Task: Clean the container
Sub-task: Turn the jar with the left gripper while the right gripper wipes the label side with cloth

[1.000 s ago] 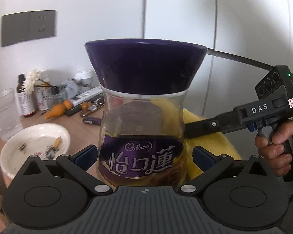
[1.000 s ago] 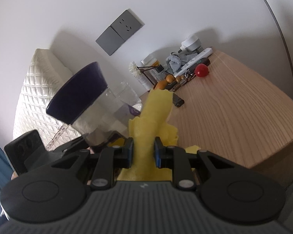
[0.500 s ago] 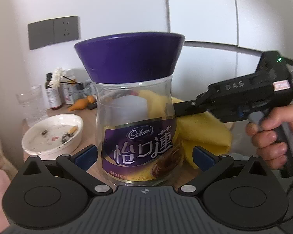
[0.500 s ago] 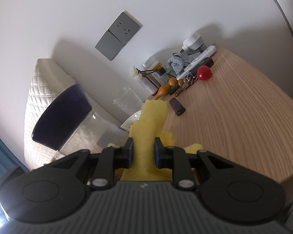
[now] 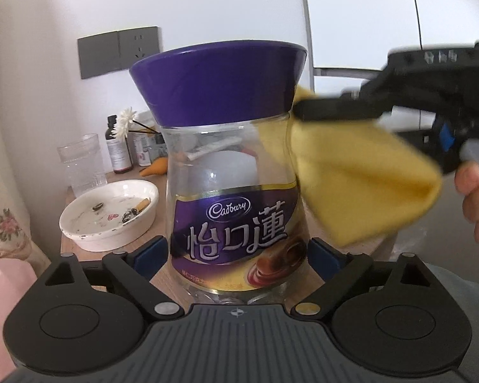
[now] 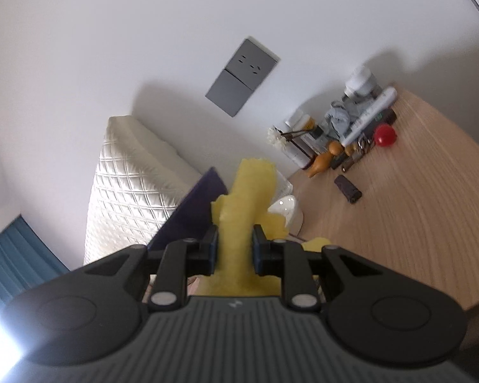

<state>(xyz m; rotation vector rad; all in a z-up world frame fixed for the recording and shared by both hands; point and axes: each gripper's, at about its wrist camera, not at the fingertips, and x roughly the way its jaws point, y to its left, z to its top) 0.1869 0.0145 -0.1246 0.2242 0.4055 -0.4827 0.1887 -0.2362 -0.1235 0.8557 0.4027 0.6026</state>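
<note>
A clear plastic Cadbury jar [image 5: 236, 198] with a purple lid [image 5: 218, 83] stands upright between my left gripper's fingers; my left gripper [image 5: 238, 255] is shut on its lower body. My right gripper [image 6: 233, 249] is shut on a yellow cloth [image 6: 239, 210]. In the left wrist view the cloth [image 5: 361, 178] presses against the jar's right shoulder just under the lid, and the right gripper's black fingers [image 5: 335, 108] reach in from the right. In the right wrist view only an edge of the purple lid [image 6: 198, 210] shows, left of the cloth.
A white dish [image 5: 110, 214] with cigarette butts and a clear glass [image 5: 81, 162] stand on the wooden table [image 6: 399, 210] at the left. Bottles, a flower, orange items and a red ball [image 6: 385, 135] crowd the table's back by the wall. A quilted headboard [image 6: 127, 185] stands beside the table.
The right gripper and cloth have risen from behind the jar's middle to its upper right shoulder by the lid. The jar has shifted slightly right in the left wrist view.
</note>
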